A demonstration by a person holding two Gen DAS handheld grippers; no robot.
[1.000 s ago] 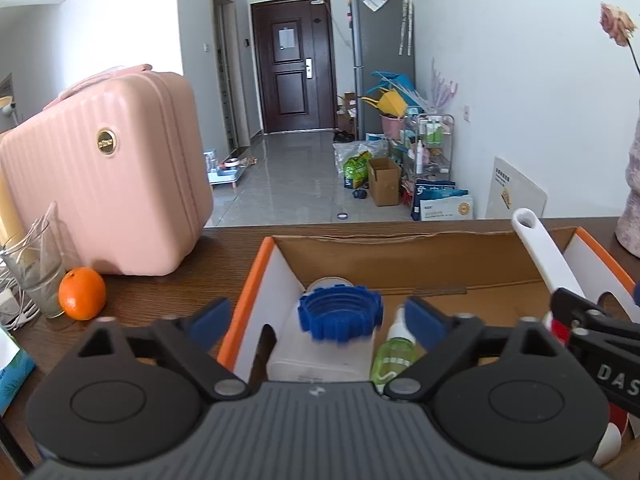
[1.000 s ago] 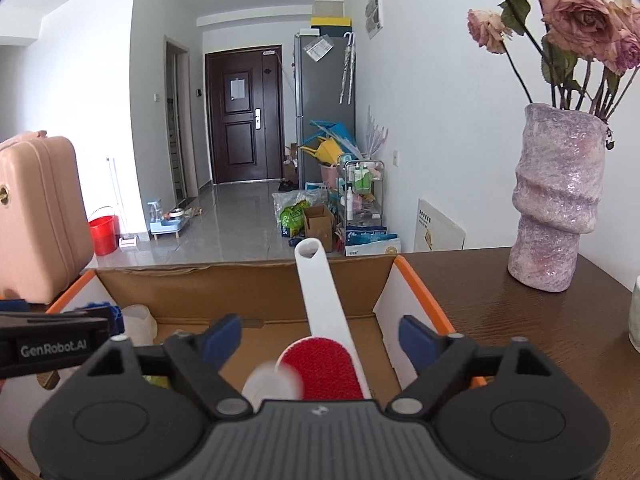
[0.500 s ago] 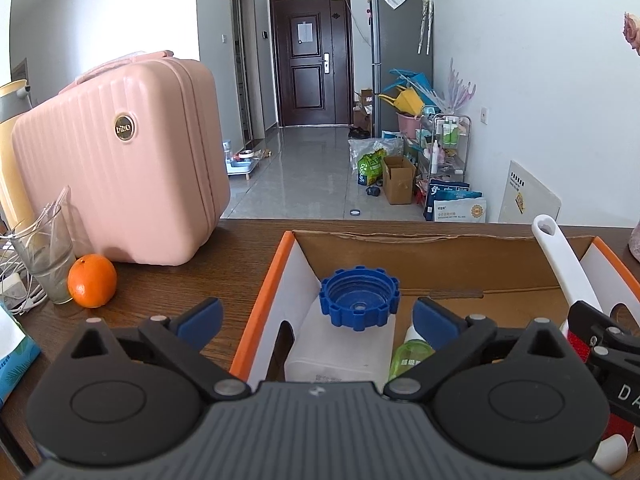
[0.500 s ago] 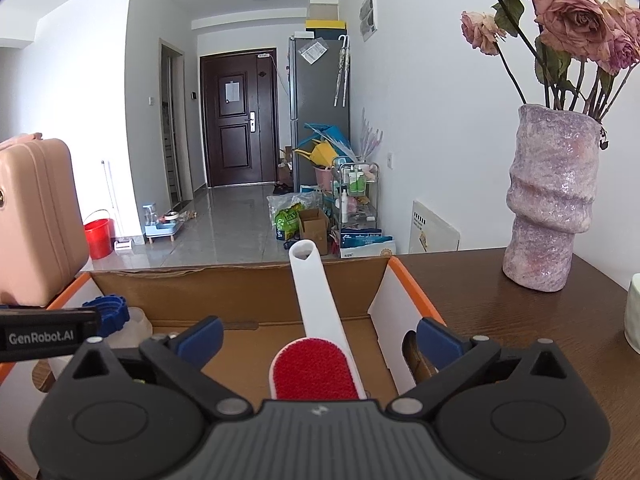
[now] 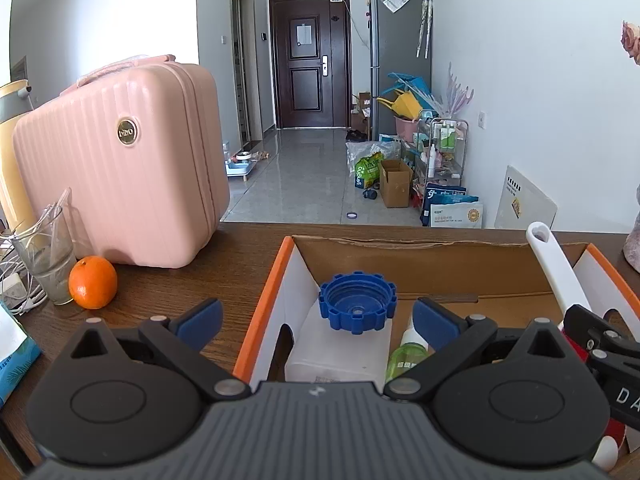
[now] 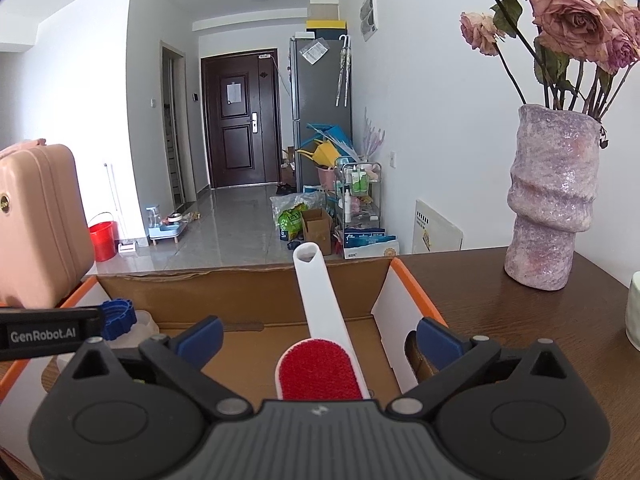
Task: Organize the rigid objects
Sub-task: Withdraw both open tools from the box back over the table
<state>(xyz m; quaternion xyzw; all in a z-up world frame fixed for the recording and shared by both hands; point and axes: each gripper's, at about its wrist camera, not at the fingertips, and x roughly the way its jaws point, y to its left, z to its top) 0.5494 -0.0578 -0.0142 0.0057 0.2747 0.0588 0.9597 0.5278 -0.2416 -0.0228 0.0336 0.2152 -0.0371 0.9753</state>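
An orange-rimmed cardboard box (image 5: 280, 280) stands on the brown table. In it lie a clear container with a blue lid (image 5: 356, 308), a green spray bottle (image 5: 408, 354) and a white-handled lint brush (image 6: 320, 368) with a red pad. The brush handle leans on the far wall. My right gripper (image 6: 319, 338) hangs open over the brush, its pads well clear of it. My left gripper (image 5: 318, 320) is open above the container and grips nothing. Each gripper shows at the edge of the other's view.
A pink suitcase (image 5: 120, 168), an orange (image 5: 93, 282) and a glass (image 5: 48, 256) with cables stand left of the box. A purple vase (image 6: 552, 200) of dried roses and a white cup (image 6: 634, 312) stand to its right. The table's far edge runs just behind the box.
My right gripper's jaws have spread wider, and the lint brush now lies still in the box. The left gripper has tilted up slightly and stays open.
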